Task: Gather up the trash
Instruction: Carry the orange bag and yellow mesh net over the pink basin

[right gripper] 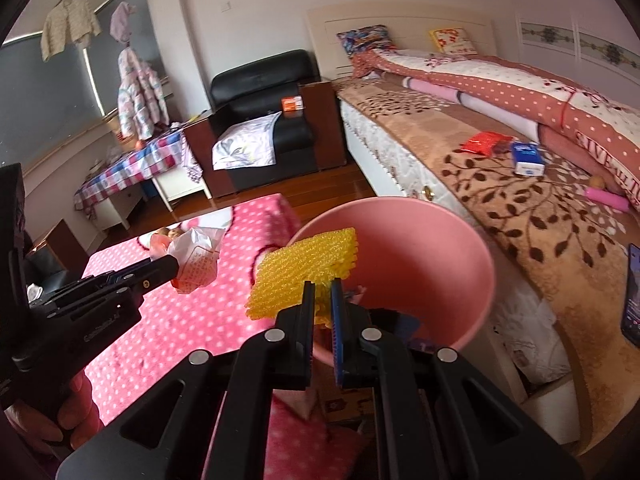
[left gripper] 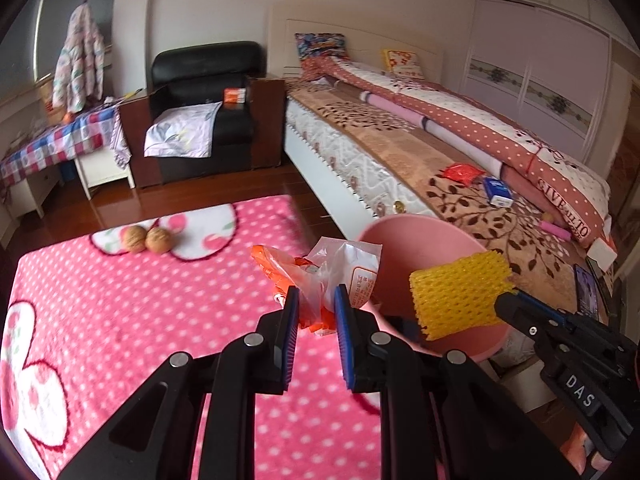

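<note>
- The left gripper pinches a crumpled plastic wrapper between its two fingers; the wrapper is clear and white with red print, with an orange part bunched on the left finger's side.
- The wrapper sticks out past the fingertips, held above a pink blanket with white dots.
- The right gripper has its fingers pressed on a yellow foam net, a ribbed mesh sleeve flattened to a rough rectangle.
- Most of the net spreads to the left of the left finger and beyond both tips, over the near rim of a pink bucket.
- In the left wrist view the net is to the right of the fingers, in front of the bucket.
- Inside the bucket, just past the right finger, some small dark things show, too hidden to name.
- Further beyond the left gripper's fingers and to their left, two walnuts lie side by side on the blanket, touching.
- To the right of both grippers stands a bed with a brown leaf-pattern cover; a red packet and a blue and white box lie on it, near each other.
- Far ahead, a black armchair with a pale cloth on its seat stands against the wall.
</note>
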The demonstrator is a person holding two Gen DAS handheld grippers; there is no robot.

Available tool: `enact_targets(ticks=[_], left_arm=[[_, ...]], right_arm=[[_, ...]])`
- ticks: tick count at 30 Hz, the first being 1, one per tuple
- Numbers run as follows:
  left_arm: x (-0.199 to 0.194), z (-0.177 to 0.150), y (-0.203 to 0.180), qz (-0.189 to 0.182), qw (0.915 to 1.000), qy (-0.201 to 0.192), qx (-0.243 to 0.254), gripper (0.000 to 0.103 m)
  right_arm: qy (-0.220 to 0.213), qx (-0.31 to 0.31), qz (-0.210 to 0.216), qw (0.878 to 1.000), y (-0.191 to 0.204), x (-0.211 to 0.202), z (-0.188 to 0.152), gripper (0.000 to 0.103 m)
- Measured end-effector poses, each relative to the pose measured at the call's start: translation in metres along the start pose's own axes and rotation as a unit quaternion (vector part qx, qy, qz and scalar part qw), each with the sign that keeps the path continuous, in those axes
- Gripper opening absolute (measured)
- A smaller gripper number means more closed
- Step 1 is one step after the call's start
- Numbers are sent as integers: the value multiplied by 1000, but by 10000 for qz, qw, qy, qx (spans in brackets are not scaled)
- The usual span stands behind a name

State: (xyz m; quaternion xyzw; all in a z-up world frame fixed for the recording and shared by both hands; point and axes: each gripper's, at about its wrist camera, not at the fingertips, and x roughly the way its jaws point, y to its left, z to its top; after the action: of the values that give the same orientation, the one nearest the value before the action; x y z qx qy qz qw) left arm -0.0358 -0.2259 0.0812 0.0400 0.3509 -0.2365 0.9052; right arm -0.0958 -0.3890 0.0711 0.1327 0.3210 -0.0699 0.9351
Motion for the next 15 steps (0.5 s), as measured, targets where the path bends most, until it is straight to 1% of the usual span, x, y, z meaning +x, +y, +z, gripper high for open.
enact_targets(ticks=[4,10,15], left_arm=[[8,5,-20,-76,9998,-12,157,17],[22,10,-39,-217,9993,41,315,17],[41,12,-53,-432,9982,232,357,17]], right_arm=[[1,89,-106,9999,-14,1,1,8],[28,228,-230,9995,-29,5,3,8],[95,297,-310,9990,-38,13,3,8]])
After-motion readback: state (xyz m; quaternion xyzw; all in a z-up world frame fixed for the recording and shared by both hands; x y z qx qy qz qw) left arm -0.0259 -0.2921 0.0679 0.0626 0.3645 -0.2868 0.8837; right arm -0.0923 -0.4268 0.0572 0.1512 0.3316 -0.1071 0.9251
